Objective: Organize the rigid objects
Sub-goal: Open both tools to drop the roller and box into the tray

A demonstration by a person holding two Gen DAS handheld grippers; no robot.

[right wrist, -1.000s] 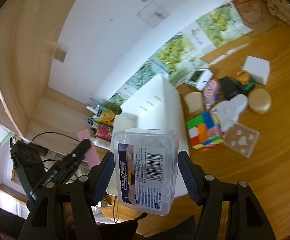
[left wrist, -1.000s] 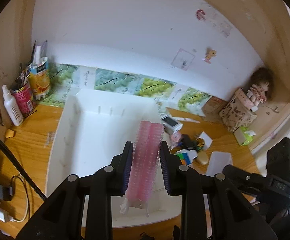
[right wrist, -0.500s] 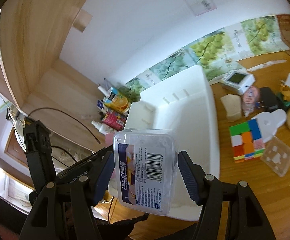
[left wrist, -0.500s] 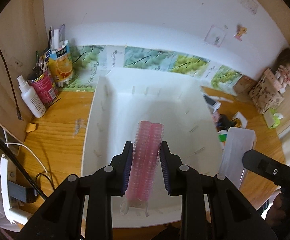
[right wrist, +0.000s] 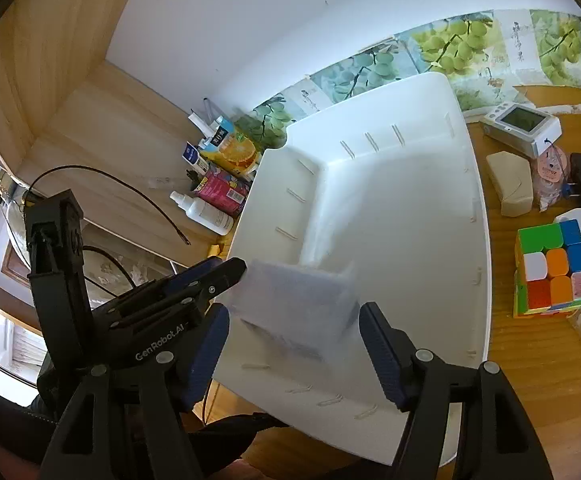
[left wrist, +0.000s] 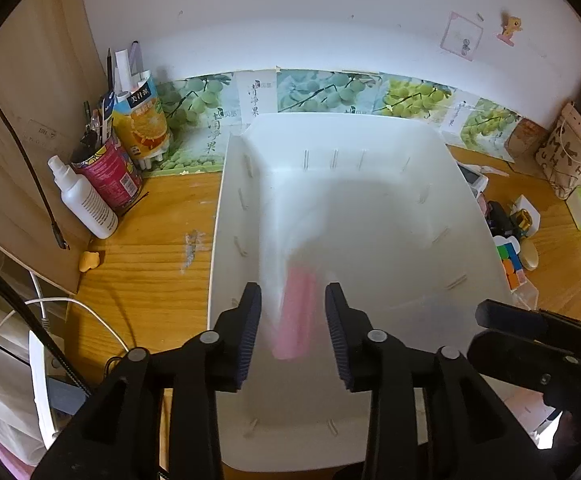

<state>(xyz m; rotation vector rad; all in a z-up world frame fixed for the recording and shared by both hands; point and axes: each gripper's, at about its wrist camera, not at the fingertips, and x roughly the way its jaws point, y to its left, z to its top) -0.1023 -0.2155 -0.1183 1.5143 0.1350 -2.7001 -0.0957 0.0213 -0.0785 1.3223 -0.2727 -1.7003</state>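
Left gripper (left wrist: 292,322): jaws just parted, pads clear of the pink roller on both sides; nothing gripped.
Pink roller (left wrist: 296,316): blurred, dropping between the parted jaws toward the near-left part of the white bin's floor; held firmly half a second ago.
Right gripper (right wrist: 294,338): jaws just widened, gaps showing at both pads; grip given up.
Clear plastic box (right wrist: 296,302): motion-blurred, tilted, falling over the near edge region of the bin; upright and clamped a moment earlier.
White bin (left wrist: 426,160): on the wooden desk (left wrist: 146,272), otherwise bare inside; slotted walls visible.
Meaning for the task: two rigid items released into the bin together, judged as good as stowed; final resting pose not yet readable.
Remaining items: Rubik's cube (right wrist: 552,266), beige case (right wrist: 508,182) and digital clock (right wrist: 524,122), beside the bin's right wall on the desk.
Far-left corner: spray bottle (left wrist: 84,198), pen cans, juice carton.
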